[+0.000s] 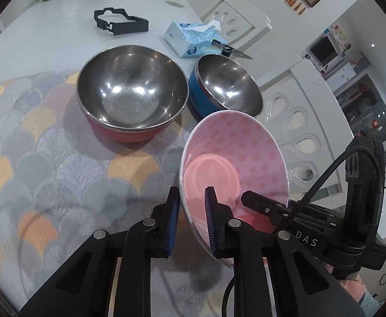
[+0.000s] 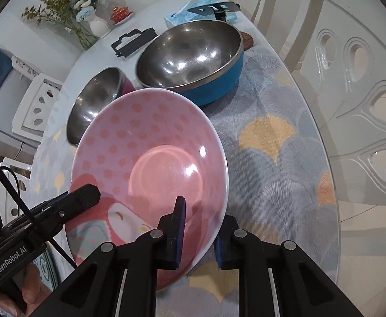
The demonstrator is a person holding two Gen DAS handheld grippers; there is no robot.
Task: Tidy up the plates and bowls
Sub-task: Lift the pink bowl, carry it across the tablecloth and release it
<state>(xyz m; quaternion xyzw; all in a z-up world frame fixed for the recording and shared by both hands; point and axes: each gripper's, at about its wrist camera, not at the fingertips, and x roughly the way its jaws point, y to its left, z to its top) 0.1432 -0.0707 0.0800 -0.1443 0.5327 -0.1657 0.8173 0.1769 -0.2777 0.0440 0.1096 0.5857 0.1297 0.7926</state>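
A pink polka-dot bowl [image 1: 235,163] is held tilted above the patterned mat; it also shows in the right wrist view [image 2: 150,158]. My left gripper [image 1: 191,219] is shut on its near left rim. My right gripper [image 2: 201,229] is shut on its right rim and also shows in the left wrist view [image 1: 269,211]. A red steel-lined bowl [image 1: 132,92] sits upright on the mat, and it shows in the right wrist view [image 2: 97,100]. A blue steel-lined bowl [image 1: 224,84] stands beside it, tilted; it fills the back of the right wrist view [image 2: 193,58].
A fan-patterned mat [image 1: 47,163] covers the near part of the white round table [image 1: 60,21]. A tissue pack [image 1: 190,37], a black holder [image 1: 121,22] and a vase [image 2: 97,25] stand further back. White chairs [image 2: 364,105] ring the table's edge.
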